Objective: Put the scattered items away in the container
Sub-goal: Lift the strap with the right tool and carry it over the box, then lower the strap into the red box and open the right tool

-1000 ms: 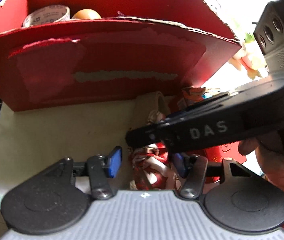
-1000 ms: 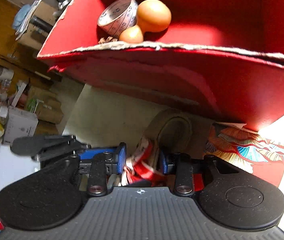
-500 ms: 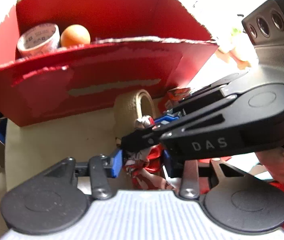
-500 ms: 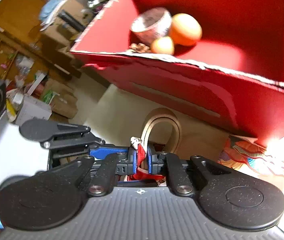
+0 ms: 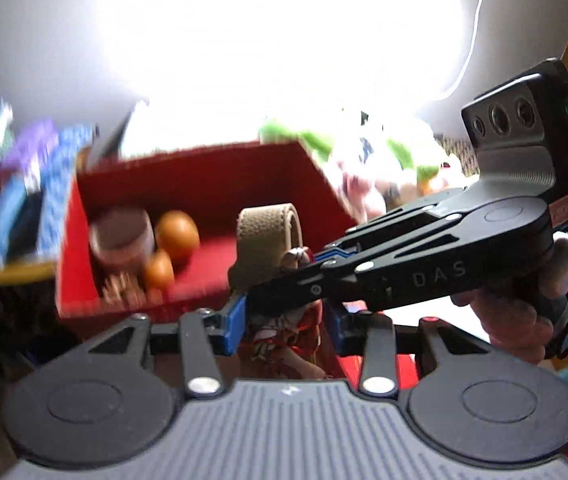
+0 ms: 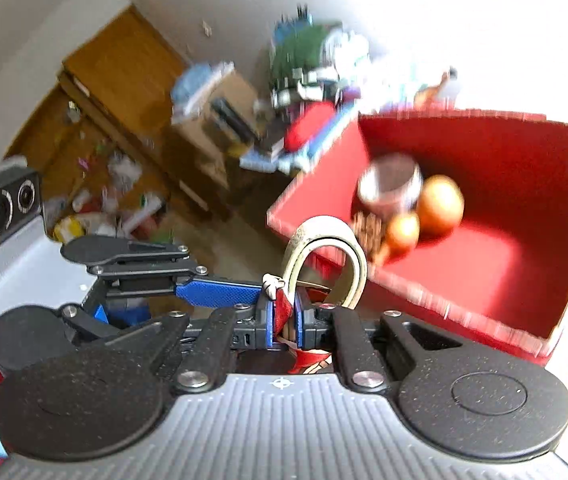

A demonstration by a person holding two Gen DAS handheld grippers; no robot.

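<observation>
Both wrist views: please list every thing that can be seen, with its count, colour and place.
red box: one, red cardboard, open top, ahead of both claws.
orange balls: two, one large and one small, inside the box.
tape roll: one, pale, blurred, inside the box beside the balls.
brown clump: one, in the box; too blurred to identify.
figure toy: one, red and white, gripped by both claws.
beige ring: one, rising just behind the toy; whether it touches it is unclear.
room clutter: many blurred boxes and books beyond the box.
left claw: closed on the toy.
right claw: closed on the toy.
hand: one, holding the right claw.
</observation>
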